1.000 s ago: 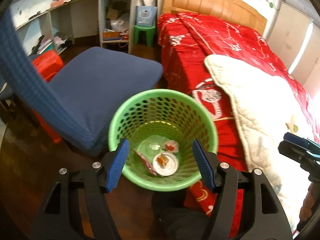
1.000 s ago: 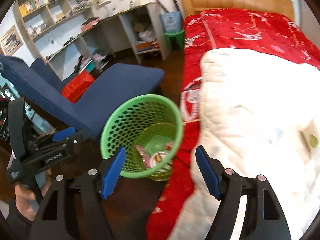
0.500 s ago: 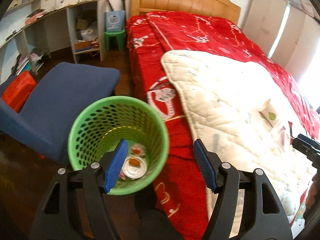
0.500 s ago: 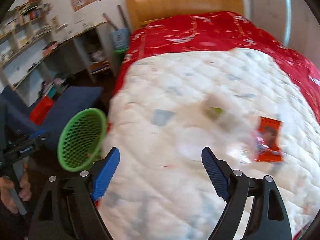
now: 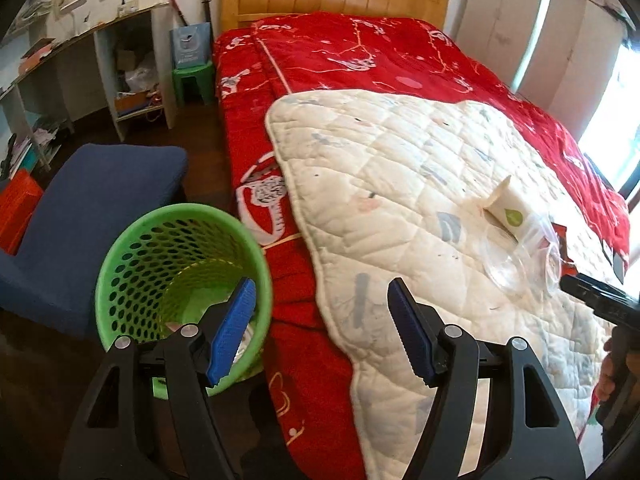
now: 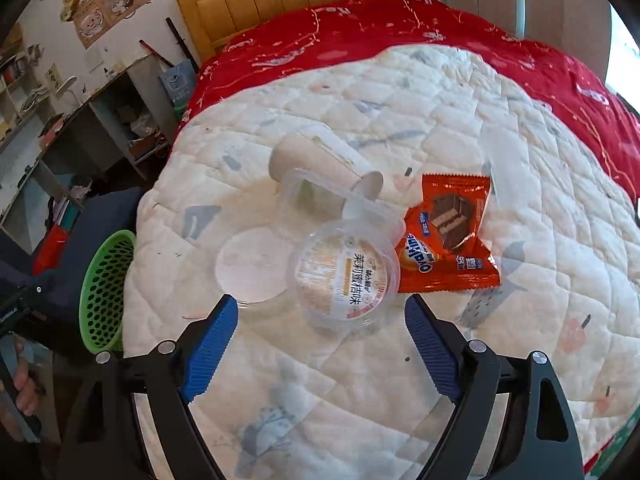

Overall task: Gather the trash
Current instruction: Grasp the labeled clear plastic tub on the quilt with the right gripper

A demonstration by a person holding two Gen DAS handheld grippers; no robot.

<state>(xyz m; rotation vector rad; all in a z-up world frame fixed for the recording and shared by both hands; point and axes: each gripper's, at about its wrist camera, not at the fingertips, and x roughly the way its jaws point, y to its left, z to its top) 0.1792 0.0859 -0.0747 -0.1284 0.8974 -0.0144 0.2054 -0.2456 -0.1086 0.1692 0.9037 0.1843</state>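
Note:
On the white quilt [image 6: 360, 392] lies a cluster of trash: a clear plastic tub with a printed lid [image 6: 346, 276], a clear round lid [image 6: 250, 268], a tipped paper cup [image 6: 320, 160] and an orange snack wrapper [image 6: 448, 236]. My right gripper [image 6: 320, 344] hovers open just short of the tub, nothing between its fingers. My left gripper [image 5: 320, 328] is open and empty over the bed's edge, beside the green basket [image 5: 120, 248]. The basket holds some litter, mostly hidden by the left finger. The paper cup [image 5: 506, 208] and clear plastic [image 5: 516, 264] also show in the left wrist view.
A red bedspread [image 5: 360, 60] covers the bed under the quilt. A blue chair [image 5: 92, 200] and a red crate [image 5: 16, 208] stand left of the basket. Desk shelves [image 5: 132, 80] and a green stool [image 5: 192, 80] line the far wall.
Both views have swung right, from the basket toward the bed. The right gripper now faces the trash on the quilt with wider jaws. The left gripper has shifted off the basket.

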